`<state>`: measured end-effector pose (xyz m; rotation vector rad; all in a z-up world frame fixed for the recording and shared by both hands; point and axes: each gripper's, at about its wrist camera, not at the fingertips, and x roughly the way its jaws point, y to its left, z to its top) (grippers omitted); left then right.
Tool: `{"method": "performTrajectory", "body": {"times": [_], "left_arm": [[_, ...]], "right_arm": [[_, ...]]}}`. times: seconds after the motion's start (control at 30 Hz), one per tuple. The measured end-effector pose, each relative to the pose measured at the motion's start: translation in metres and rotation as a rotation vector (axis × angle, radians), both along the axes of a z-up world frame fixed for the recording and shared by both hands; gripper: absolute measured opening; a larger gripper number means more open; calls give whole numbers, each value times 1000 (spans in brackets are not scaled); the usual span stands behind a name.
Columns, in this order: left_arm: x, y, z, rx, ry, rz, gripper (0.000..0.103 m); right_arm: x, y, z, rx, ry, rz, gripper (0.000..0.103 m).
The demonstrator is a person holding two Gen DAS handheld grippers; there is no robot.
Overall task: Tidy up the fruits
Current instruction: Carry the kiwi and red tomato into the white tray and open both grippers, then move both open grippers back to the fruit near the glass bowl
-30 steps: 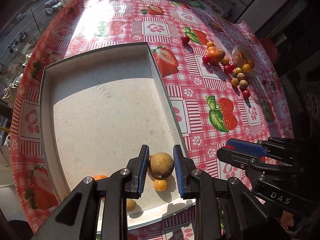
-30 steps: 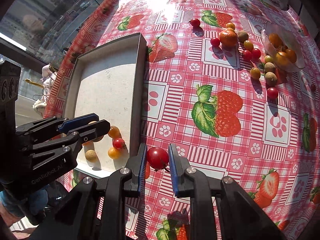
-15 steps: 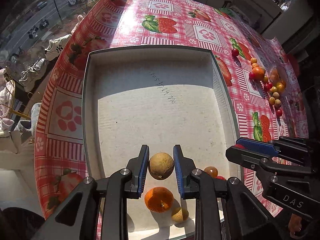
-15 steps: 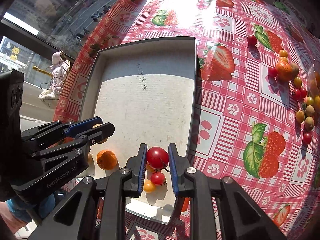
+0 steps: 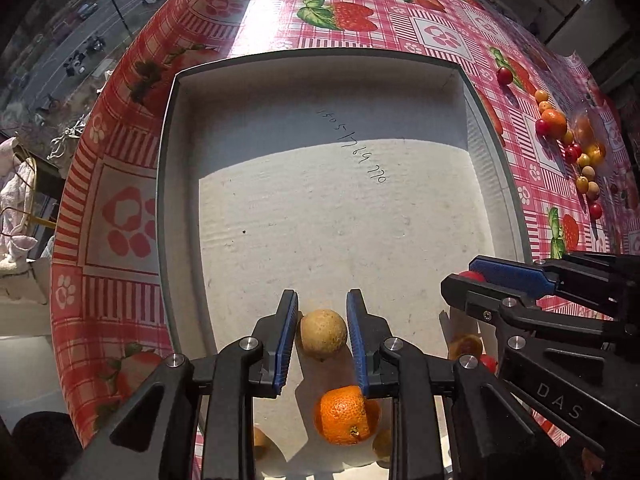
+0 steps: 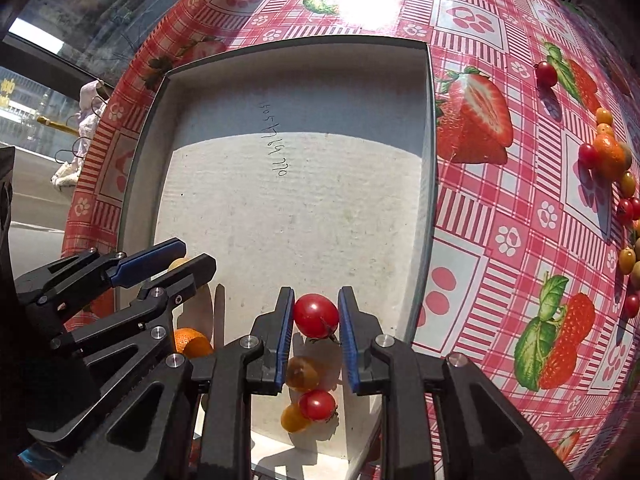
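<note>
Our left gripper point(image 5: 322, 334) clamps a tan fruit point(image 5: 323, 333) over the tray point(image 5: 168, 184). Our right gripper point(image 6: 316, 317), jaws opening, has a tomato point(image 6: 316, 316) between its pads.

tray point(image 5: 168, 184) on table point(image 5: 360, 28) | loose fruits point(image 5: 568, 148) on table, right of tray

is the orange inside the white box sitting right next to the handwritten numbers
No, the orange lies at the near end of the white box, far from the handwritten numbers toward its far end.
</note>
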<state>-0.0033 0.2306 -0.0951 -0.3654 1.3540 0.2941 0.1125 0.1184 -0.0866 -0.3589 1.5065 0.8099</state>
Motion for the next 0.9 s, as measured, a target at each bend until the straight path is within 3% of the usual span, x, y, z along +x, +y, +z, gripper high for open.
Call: {"method": "performTrajectory", "body": {"times": [0.07,0.1,0.17,0.23,0.27,0.43,0.53,0.73,0.9], "left_arm": [[2,-3,-2,6,17,-9,31],[2,-4,-3,16,22,-7,44],[0,-3,-1,52,23,10,57],[-2,0,-1,28,22,23,58],[-3,1,-1,24,26,28,58],[-10,6,7,40,34,43,58],[-13,1,17,55,23,24,58],[-9,-30,34,57,8,-53,58],[19,-74,49,55,-16,-159,58]], "right_arm": [[-1,5,-3,-12,0,4,26],[-1,7,-5,-17,3,4,26],[0,11,-8,-18,10,2,27],[1,10,-9,-26,6,-9,29],[4,7,-8,-24,13,-19,37],[9,0,1,35,40,-43,57],[11,-2,13,82,46,-53,90],[17,-23,38,128,14,-87,91],[22,-75,41,109,14,-183,91]]}}
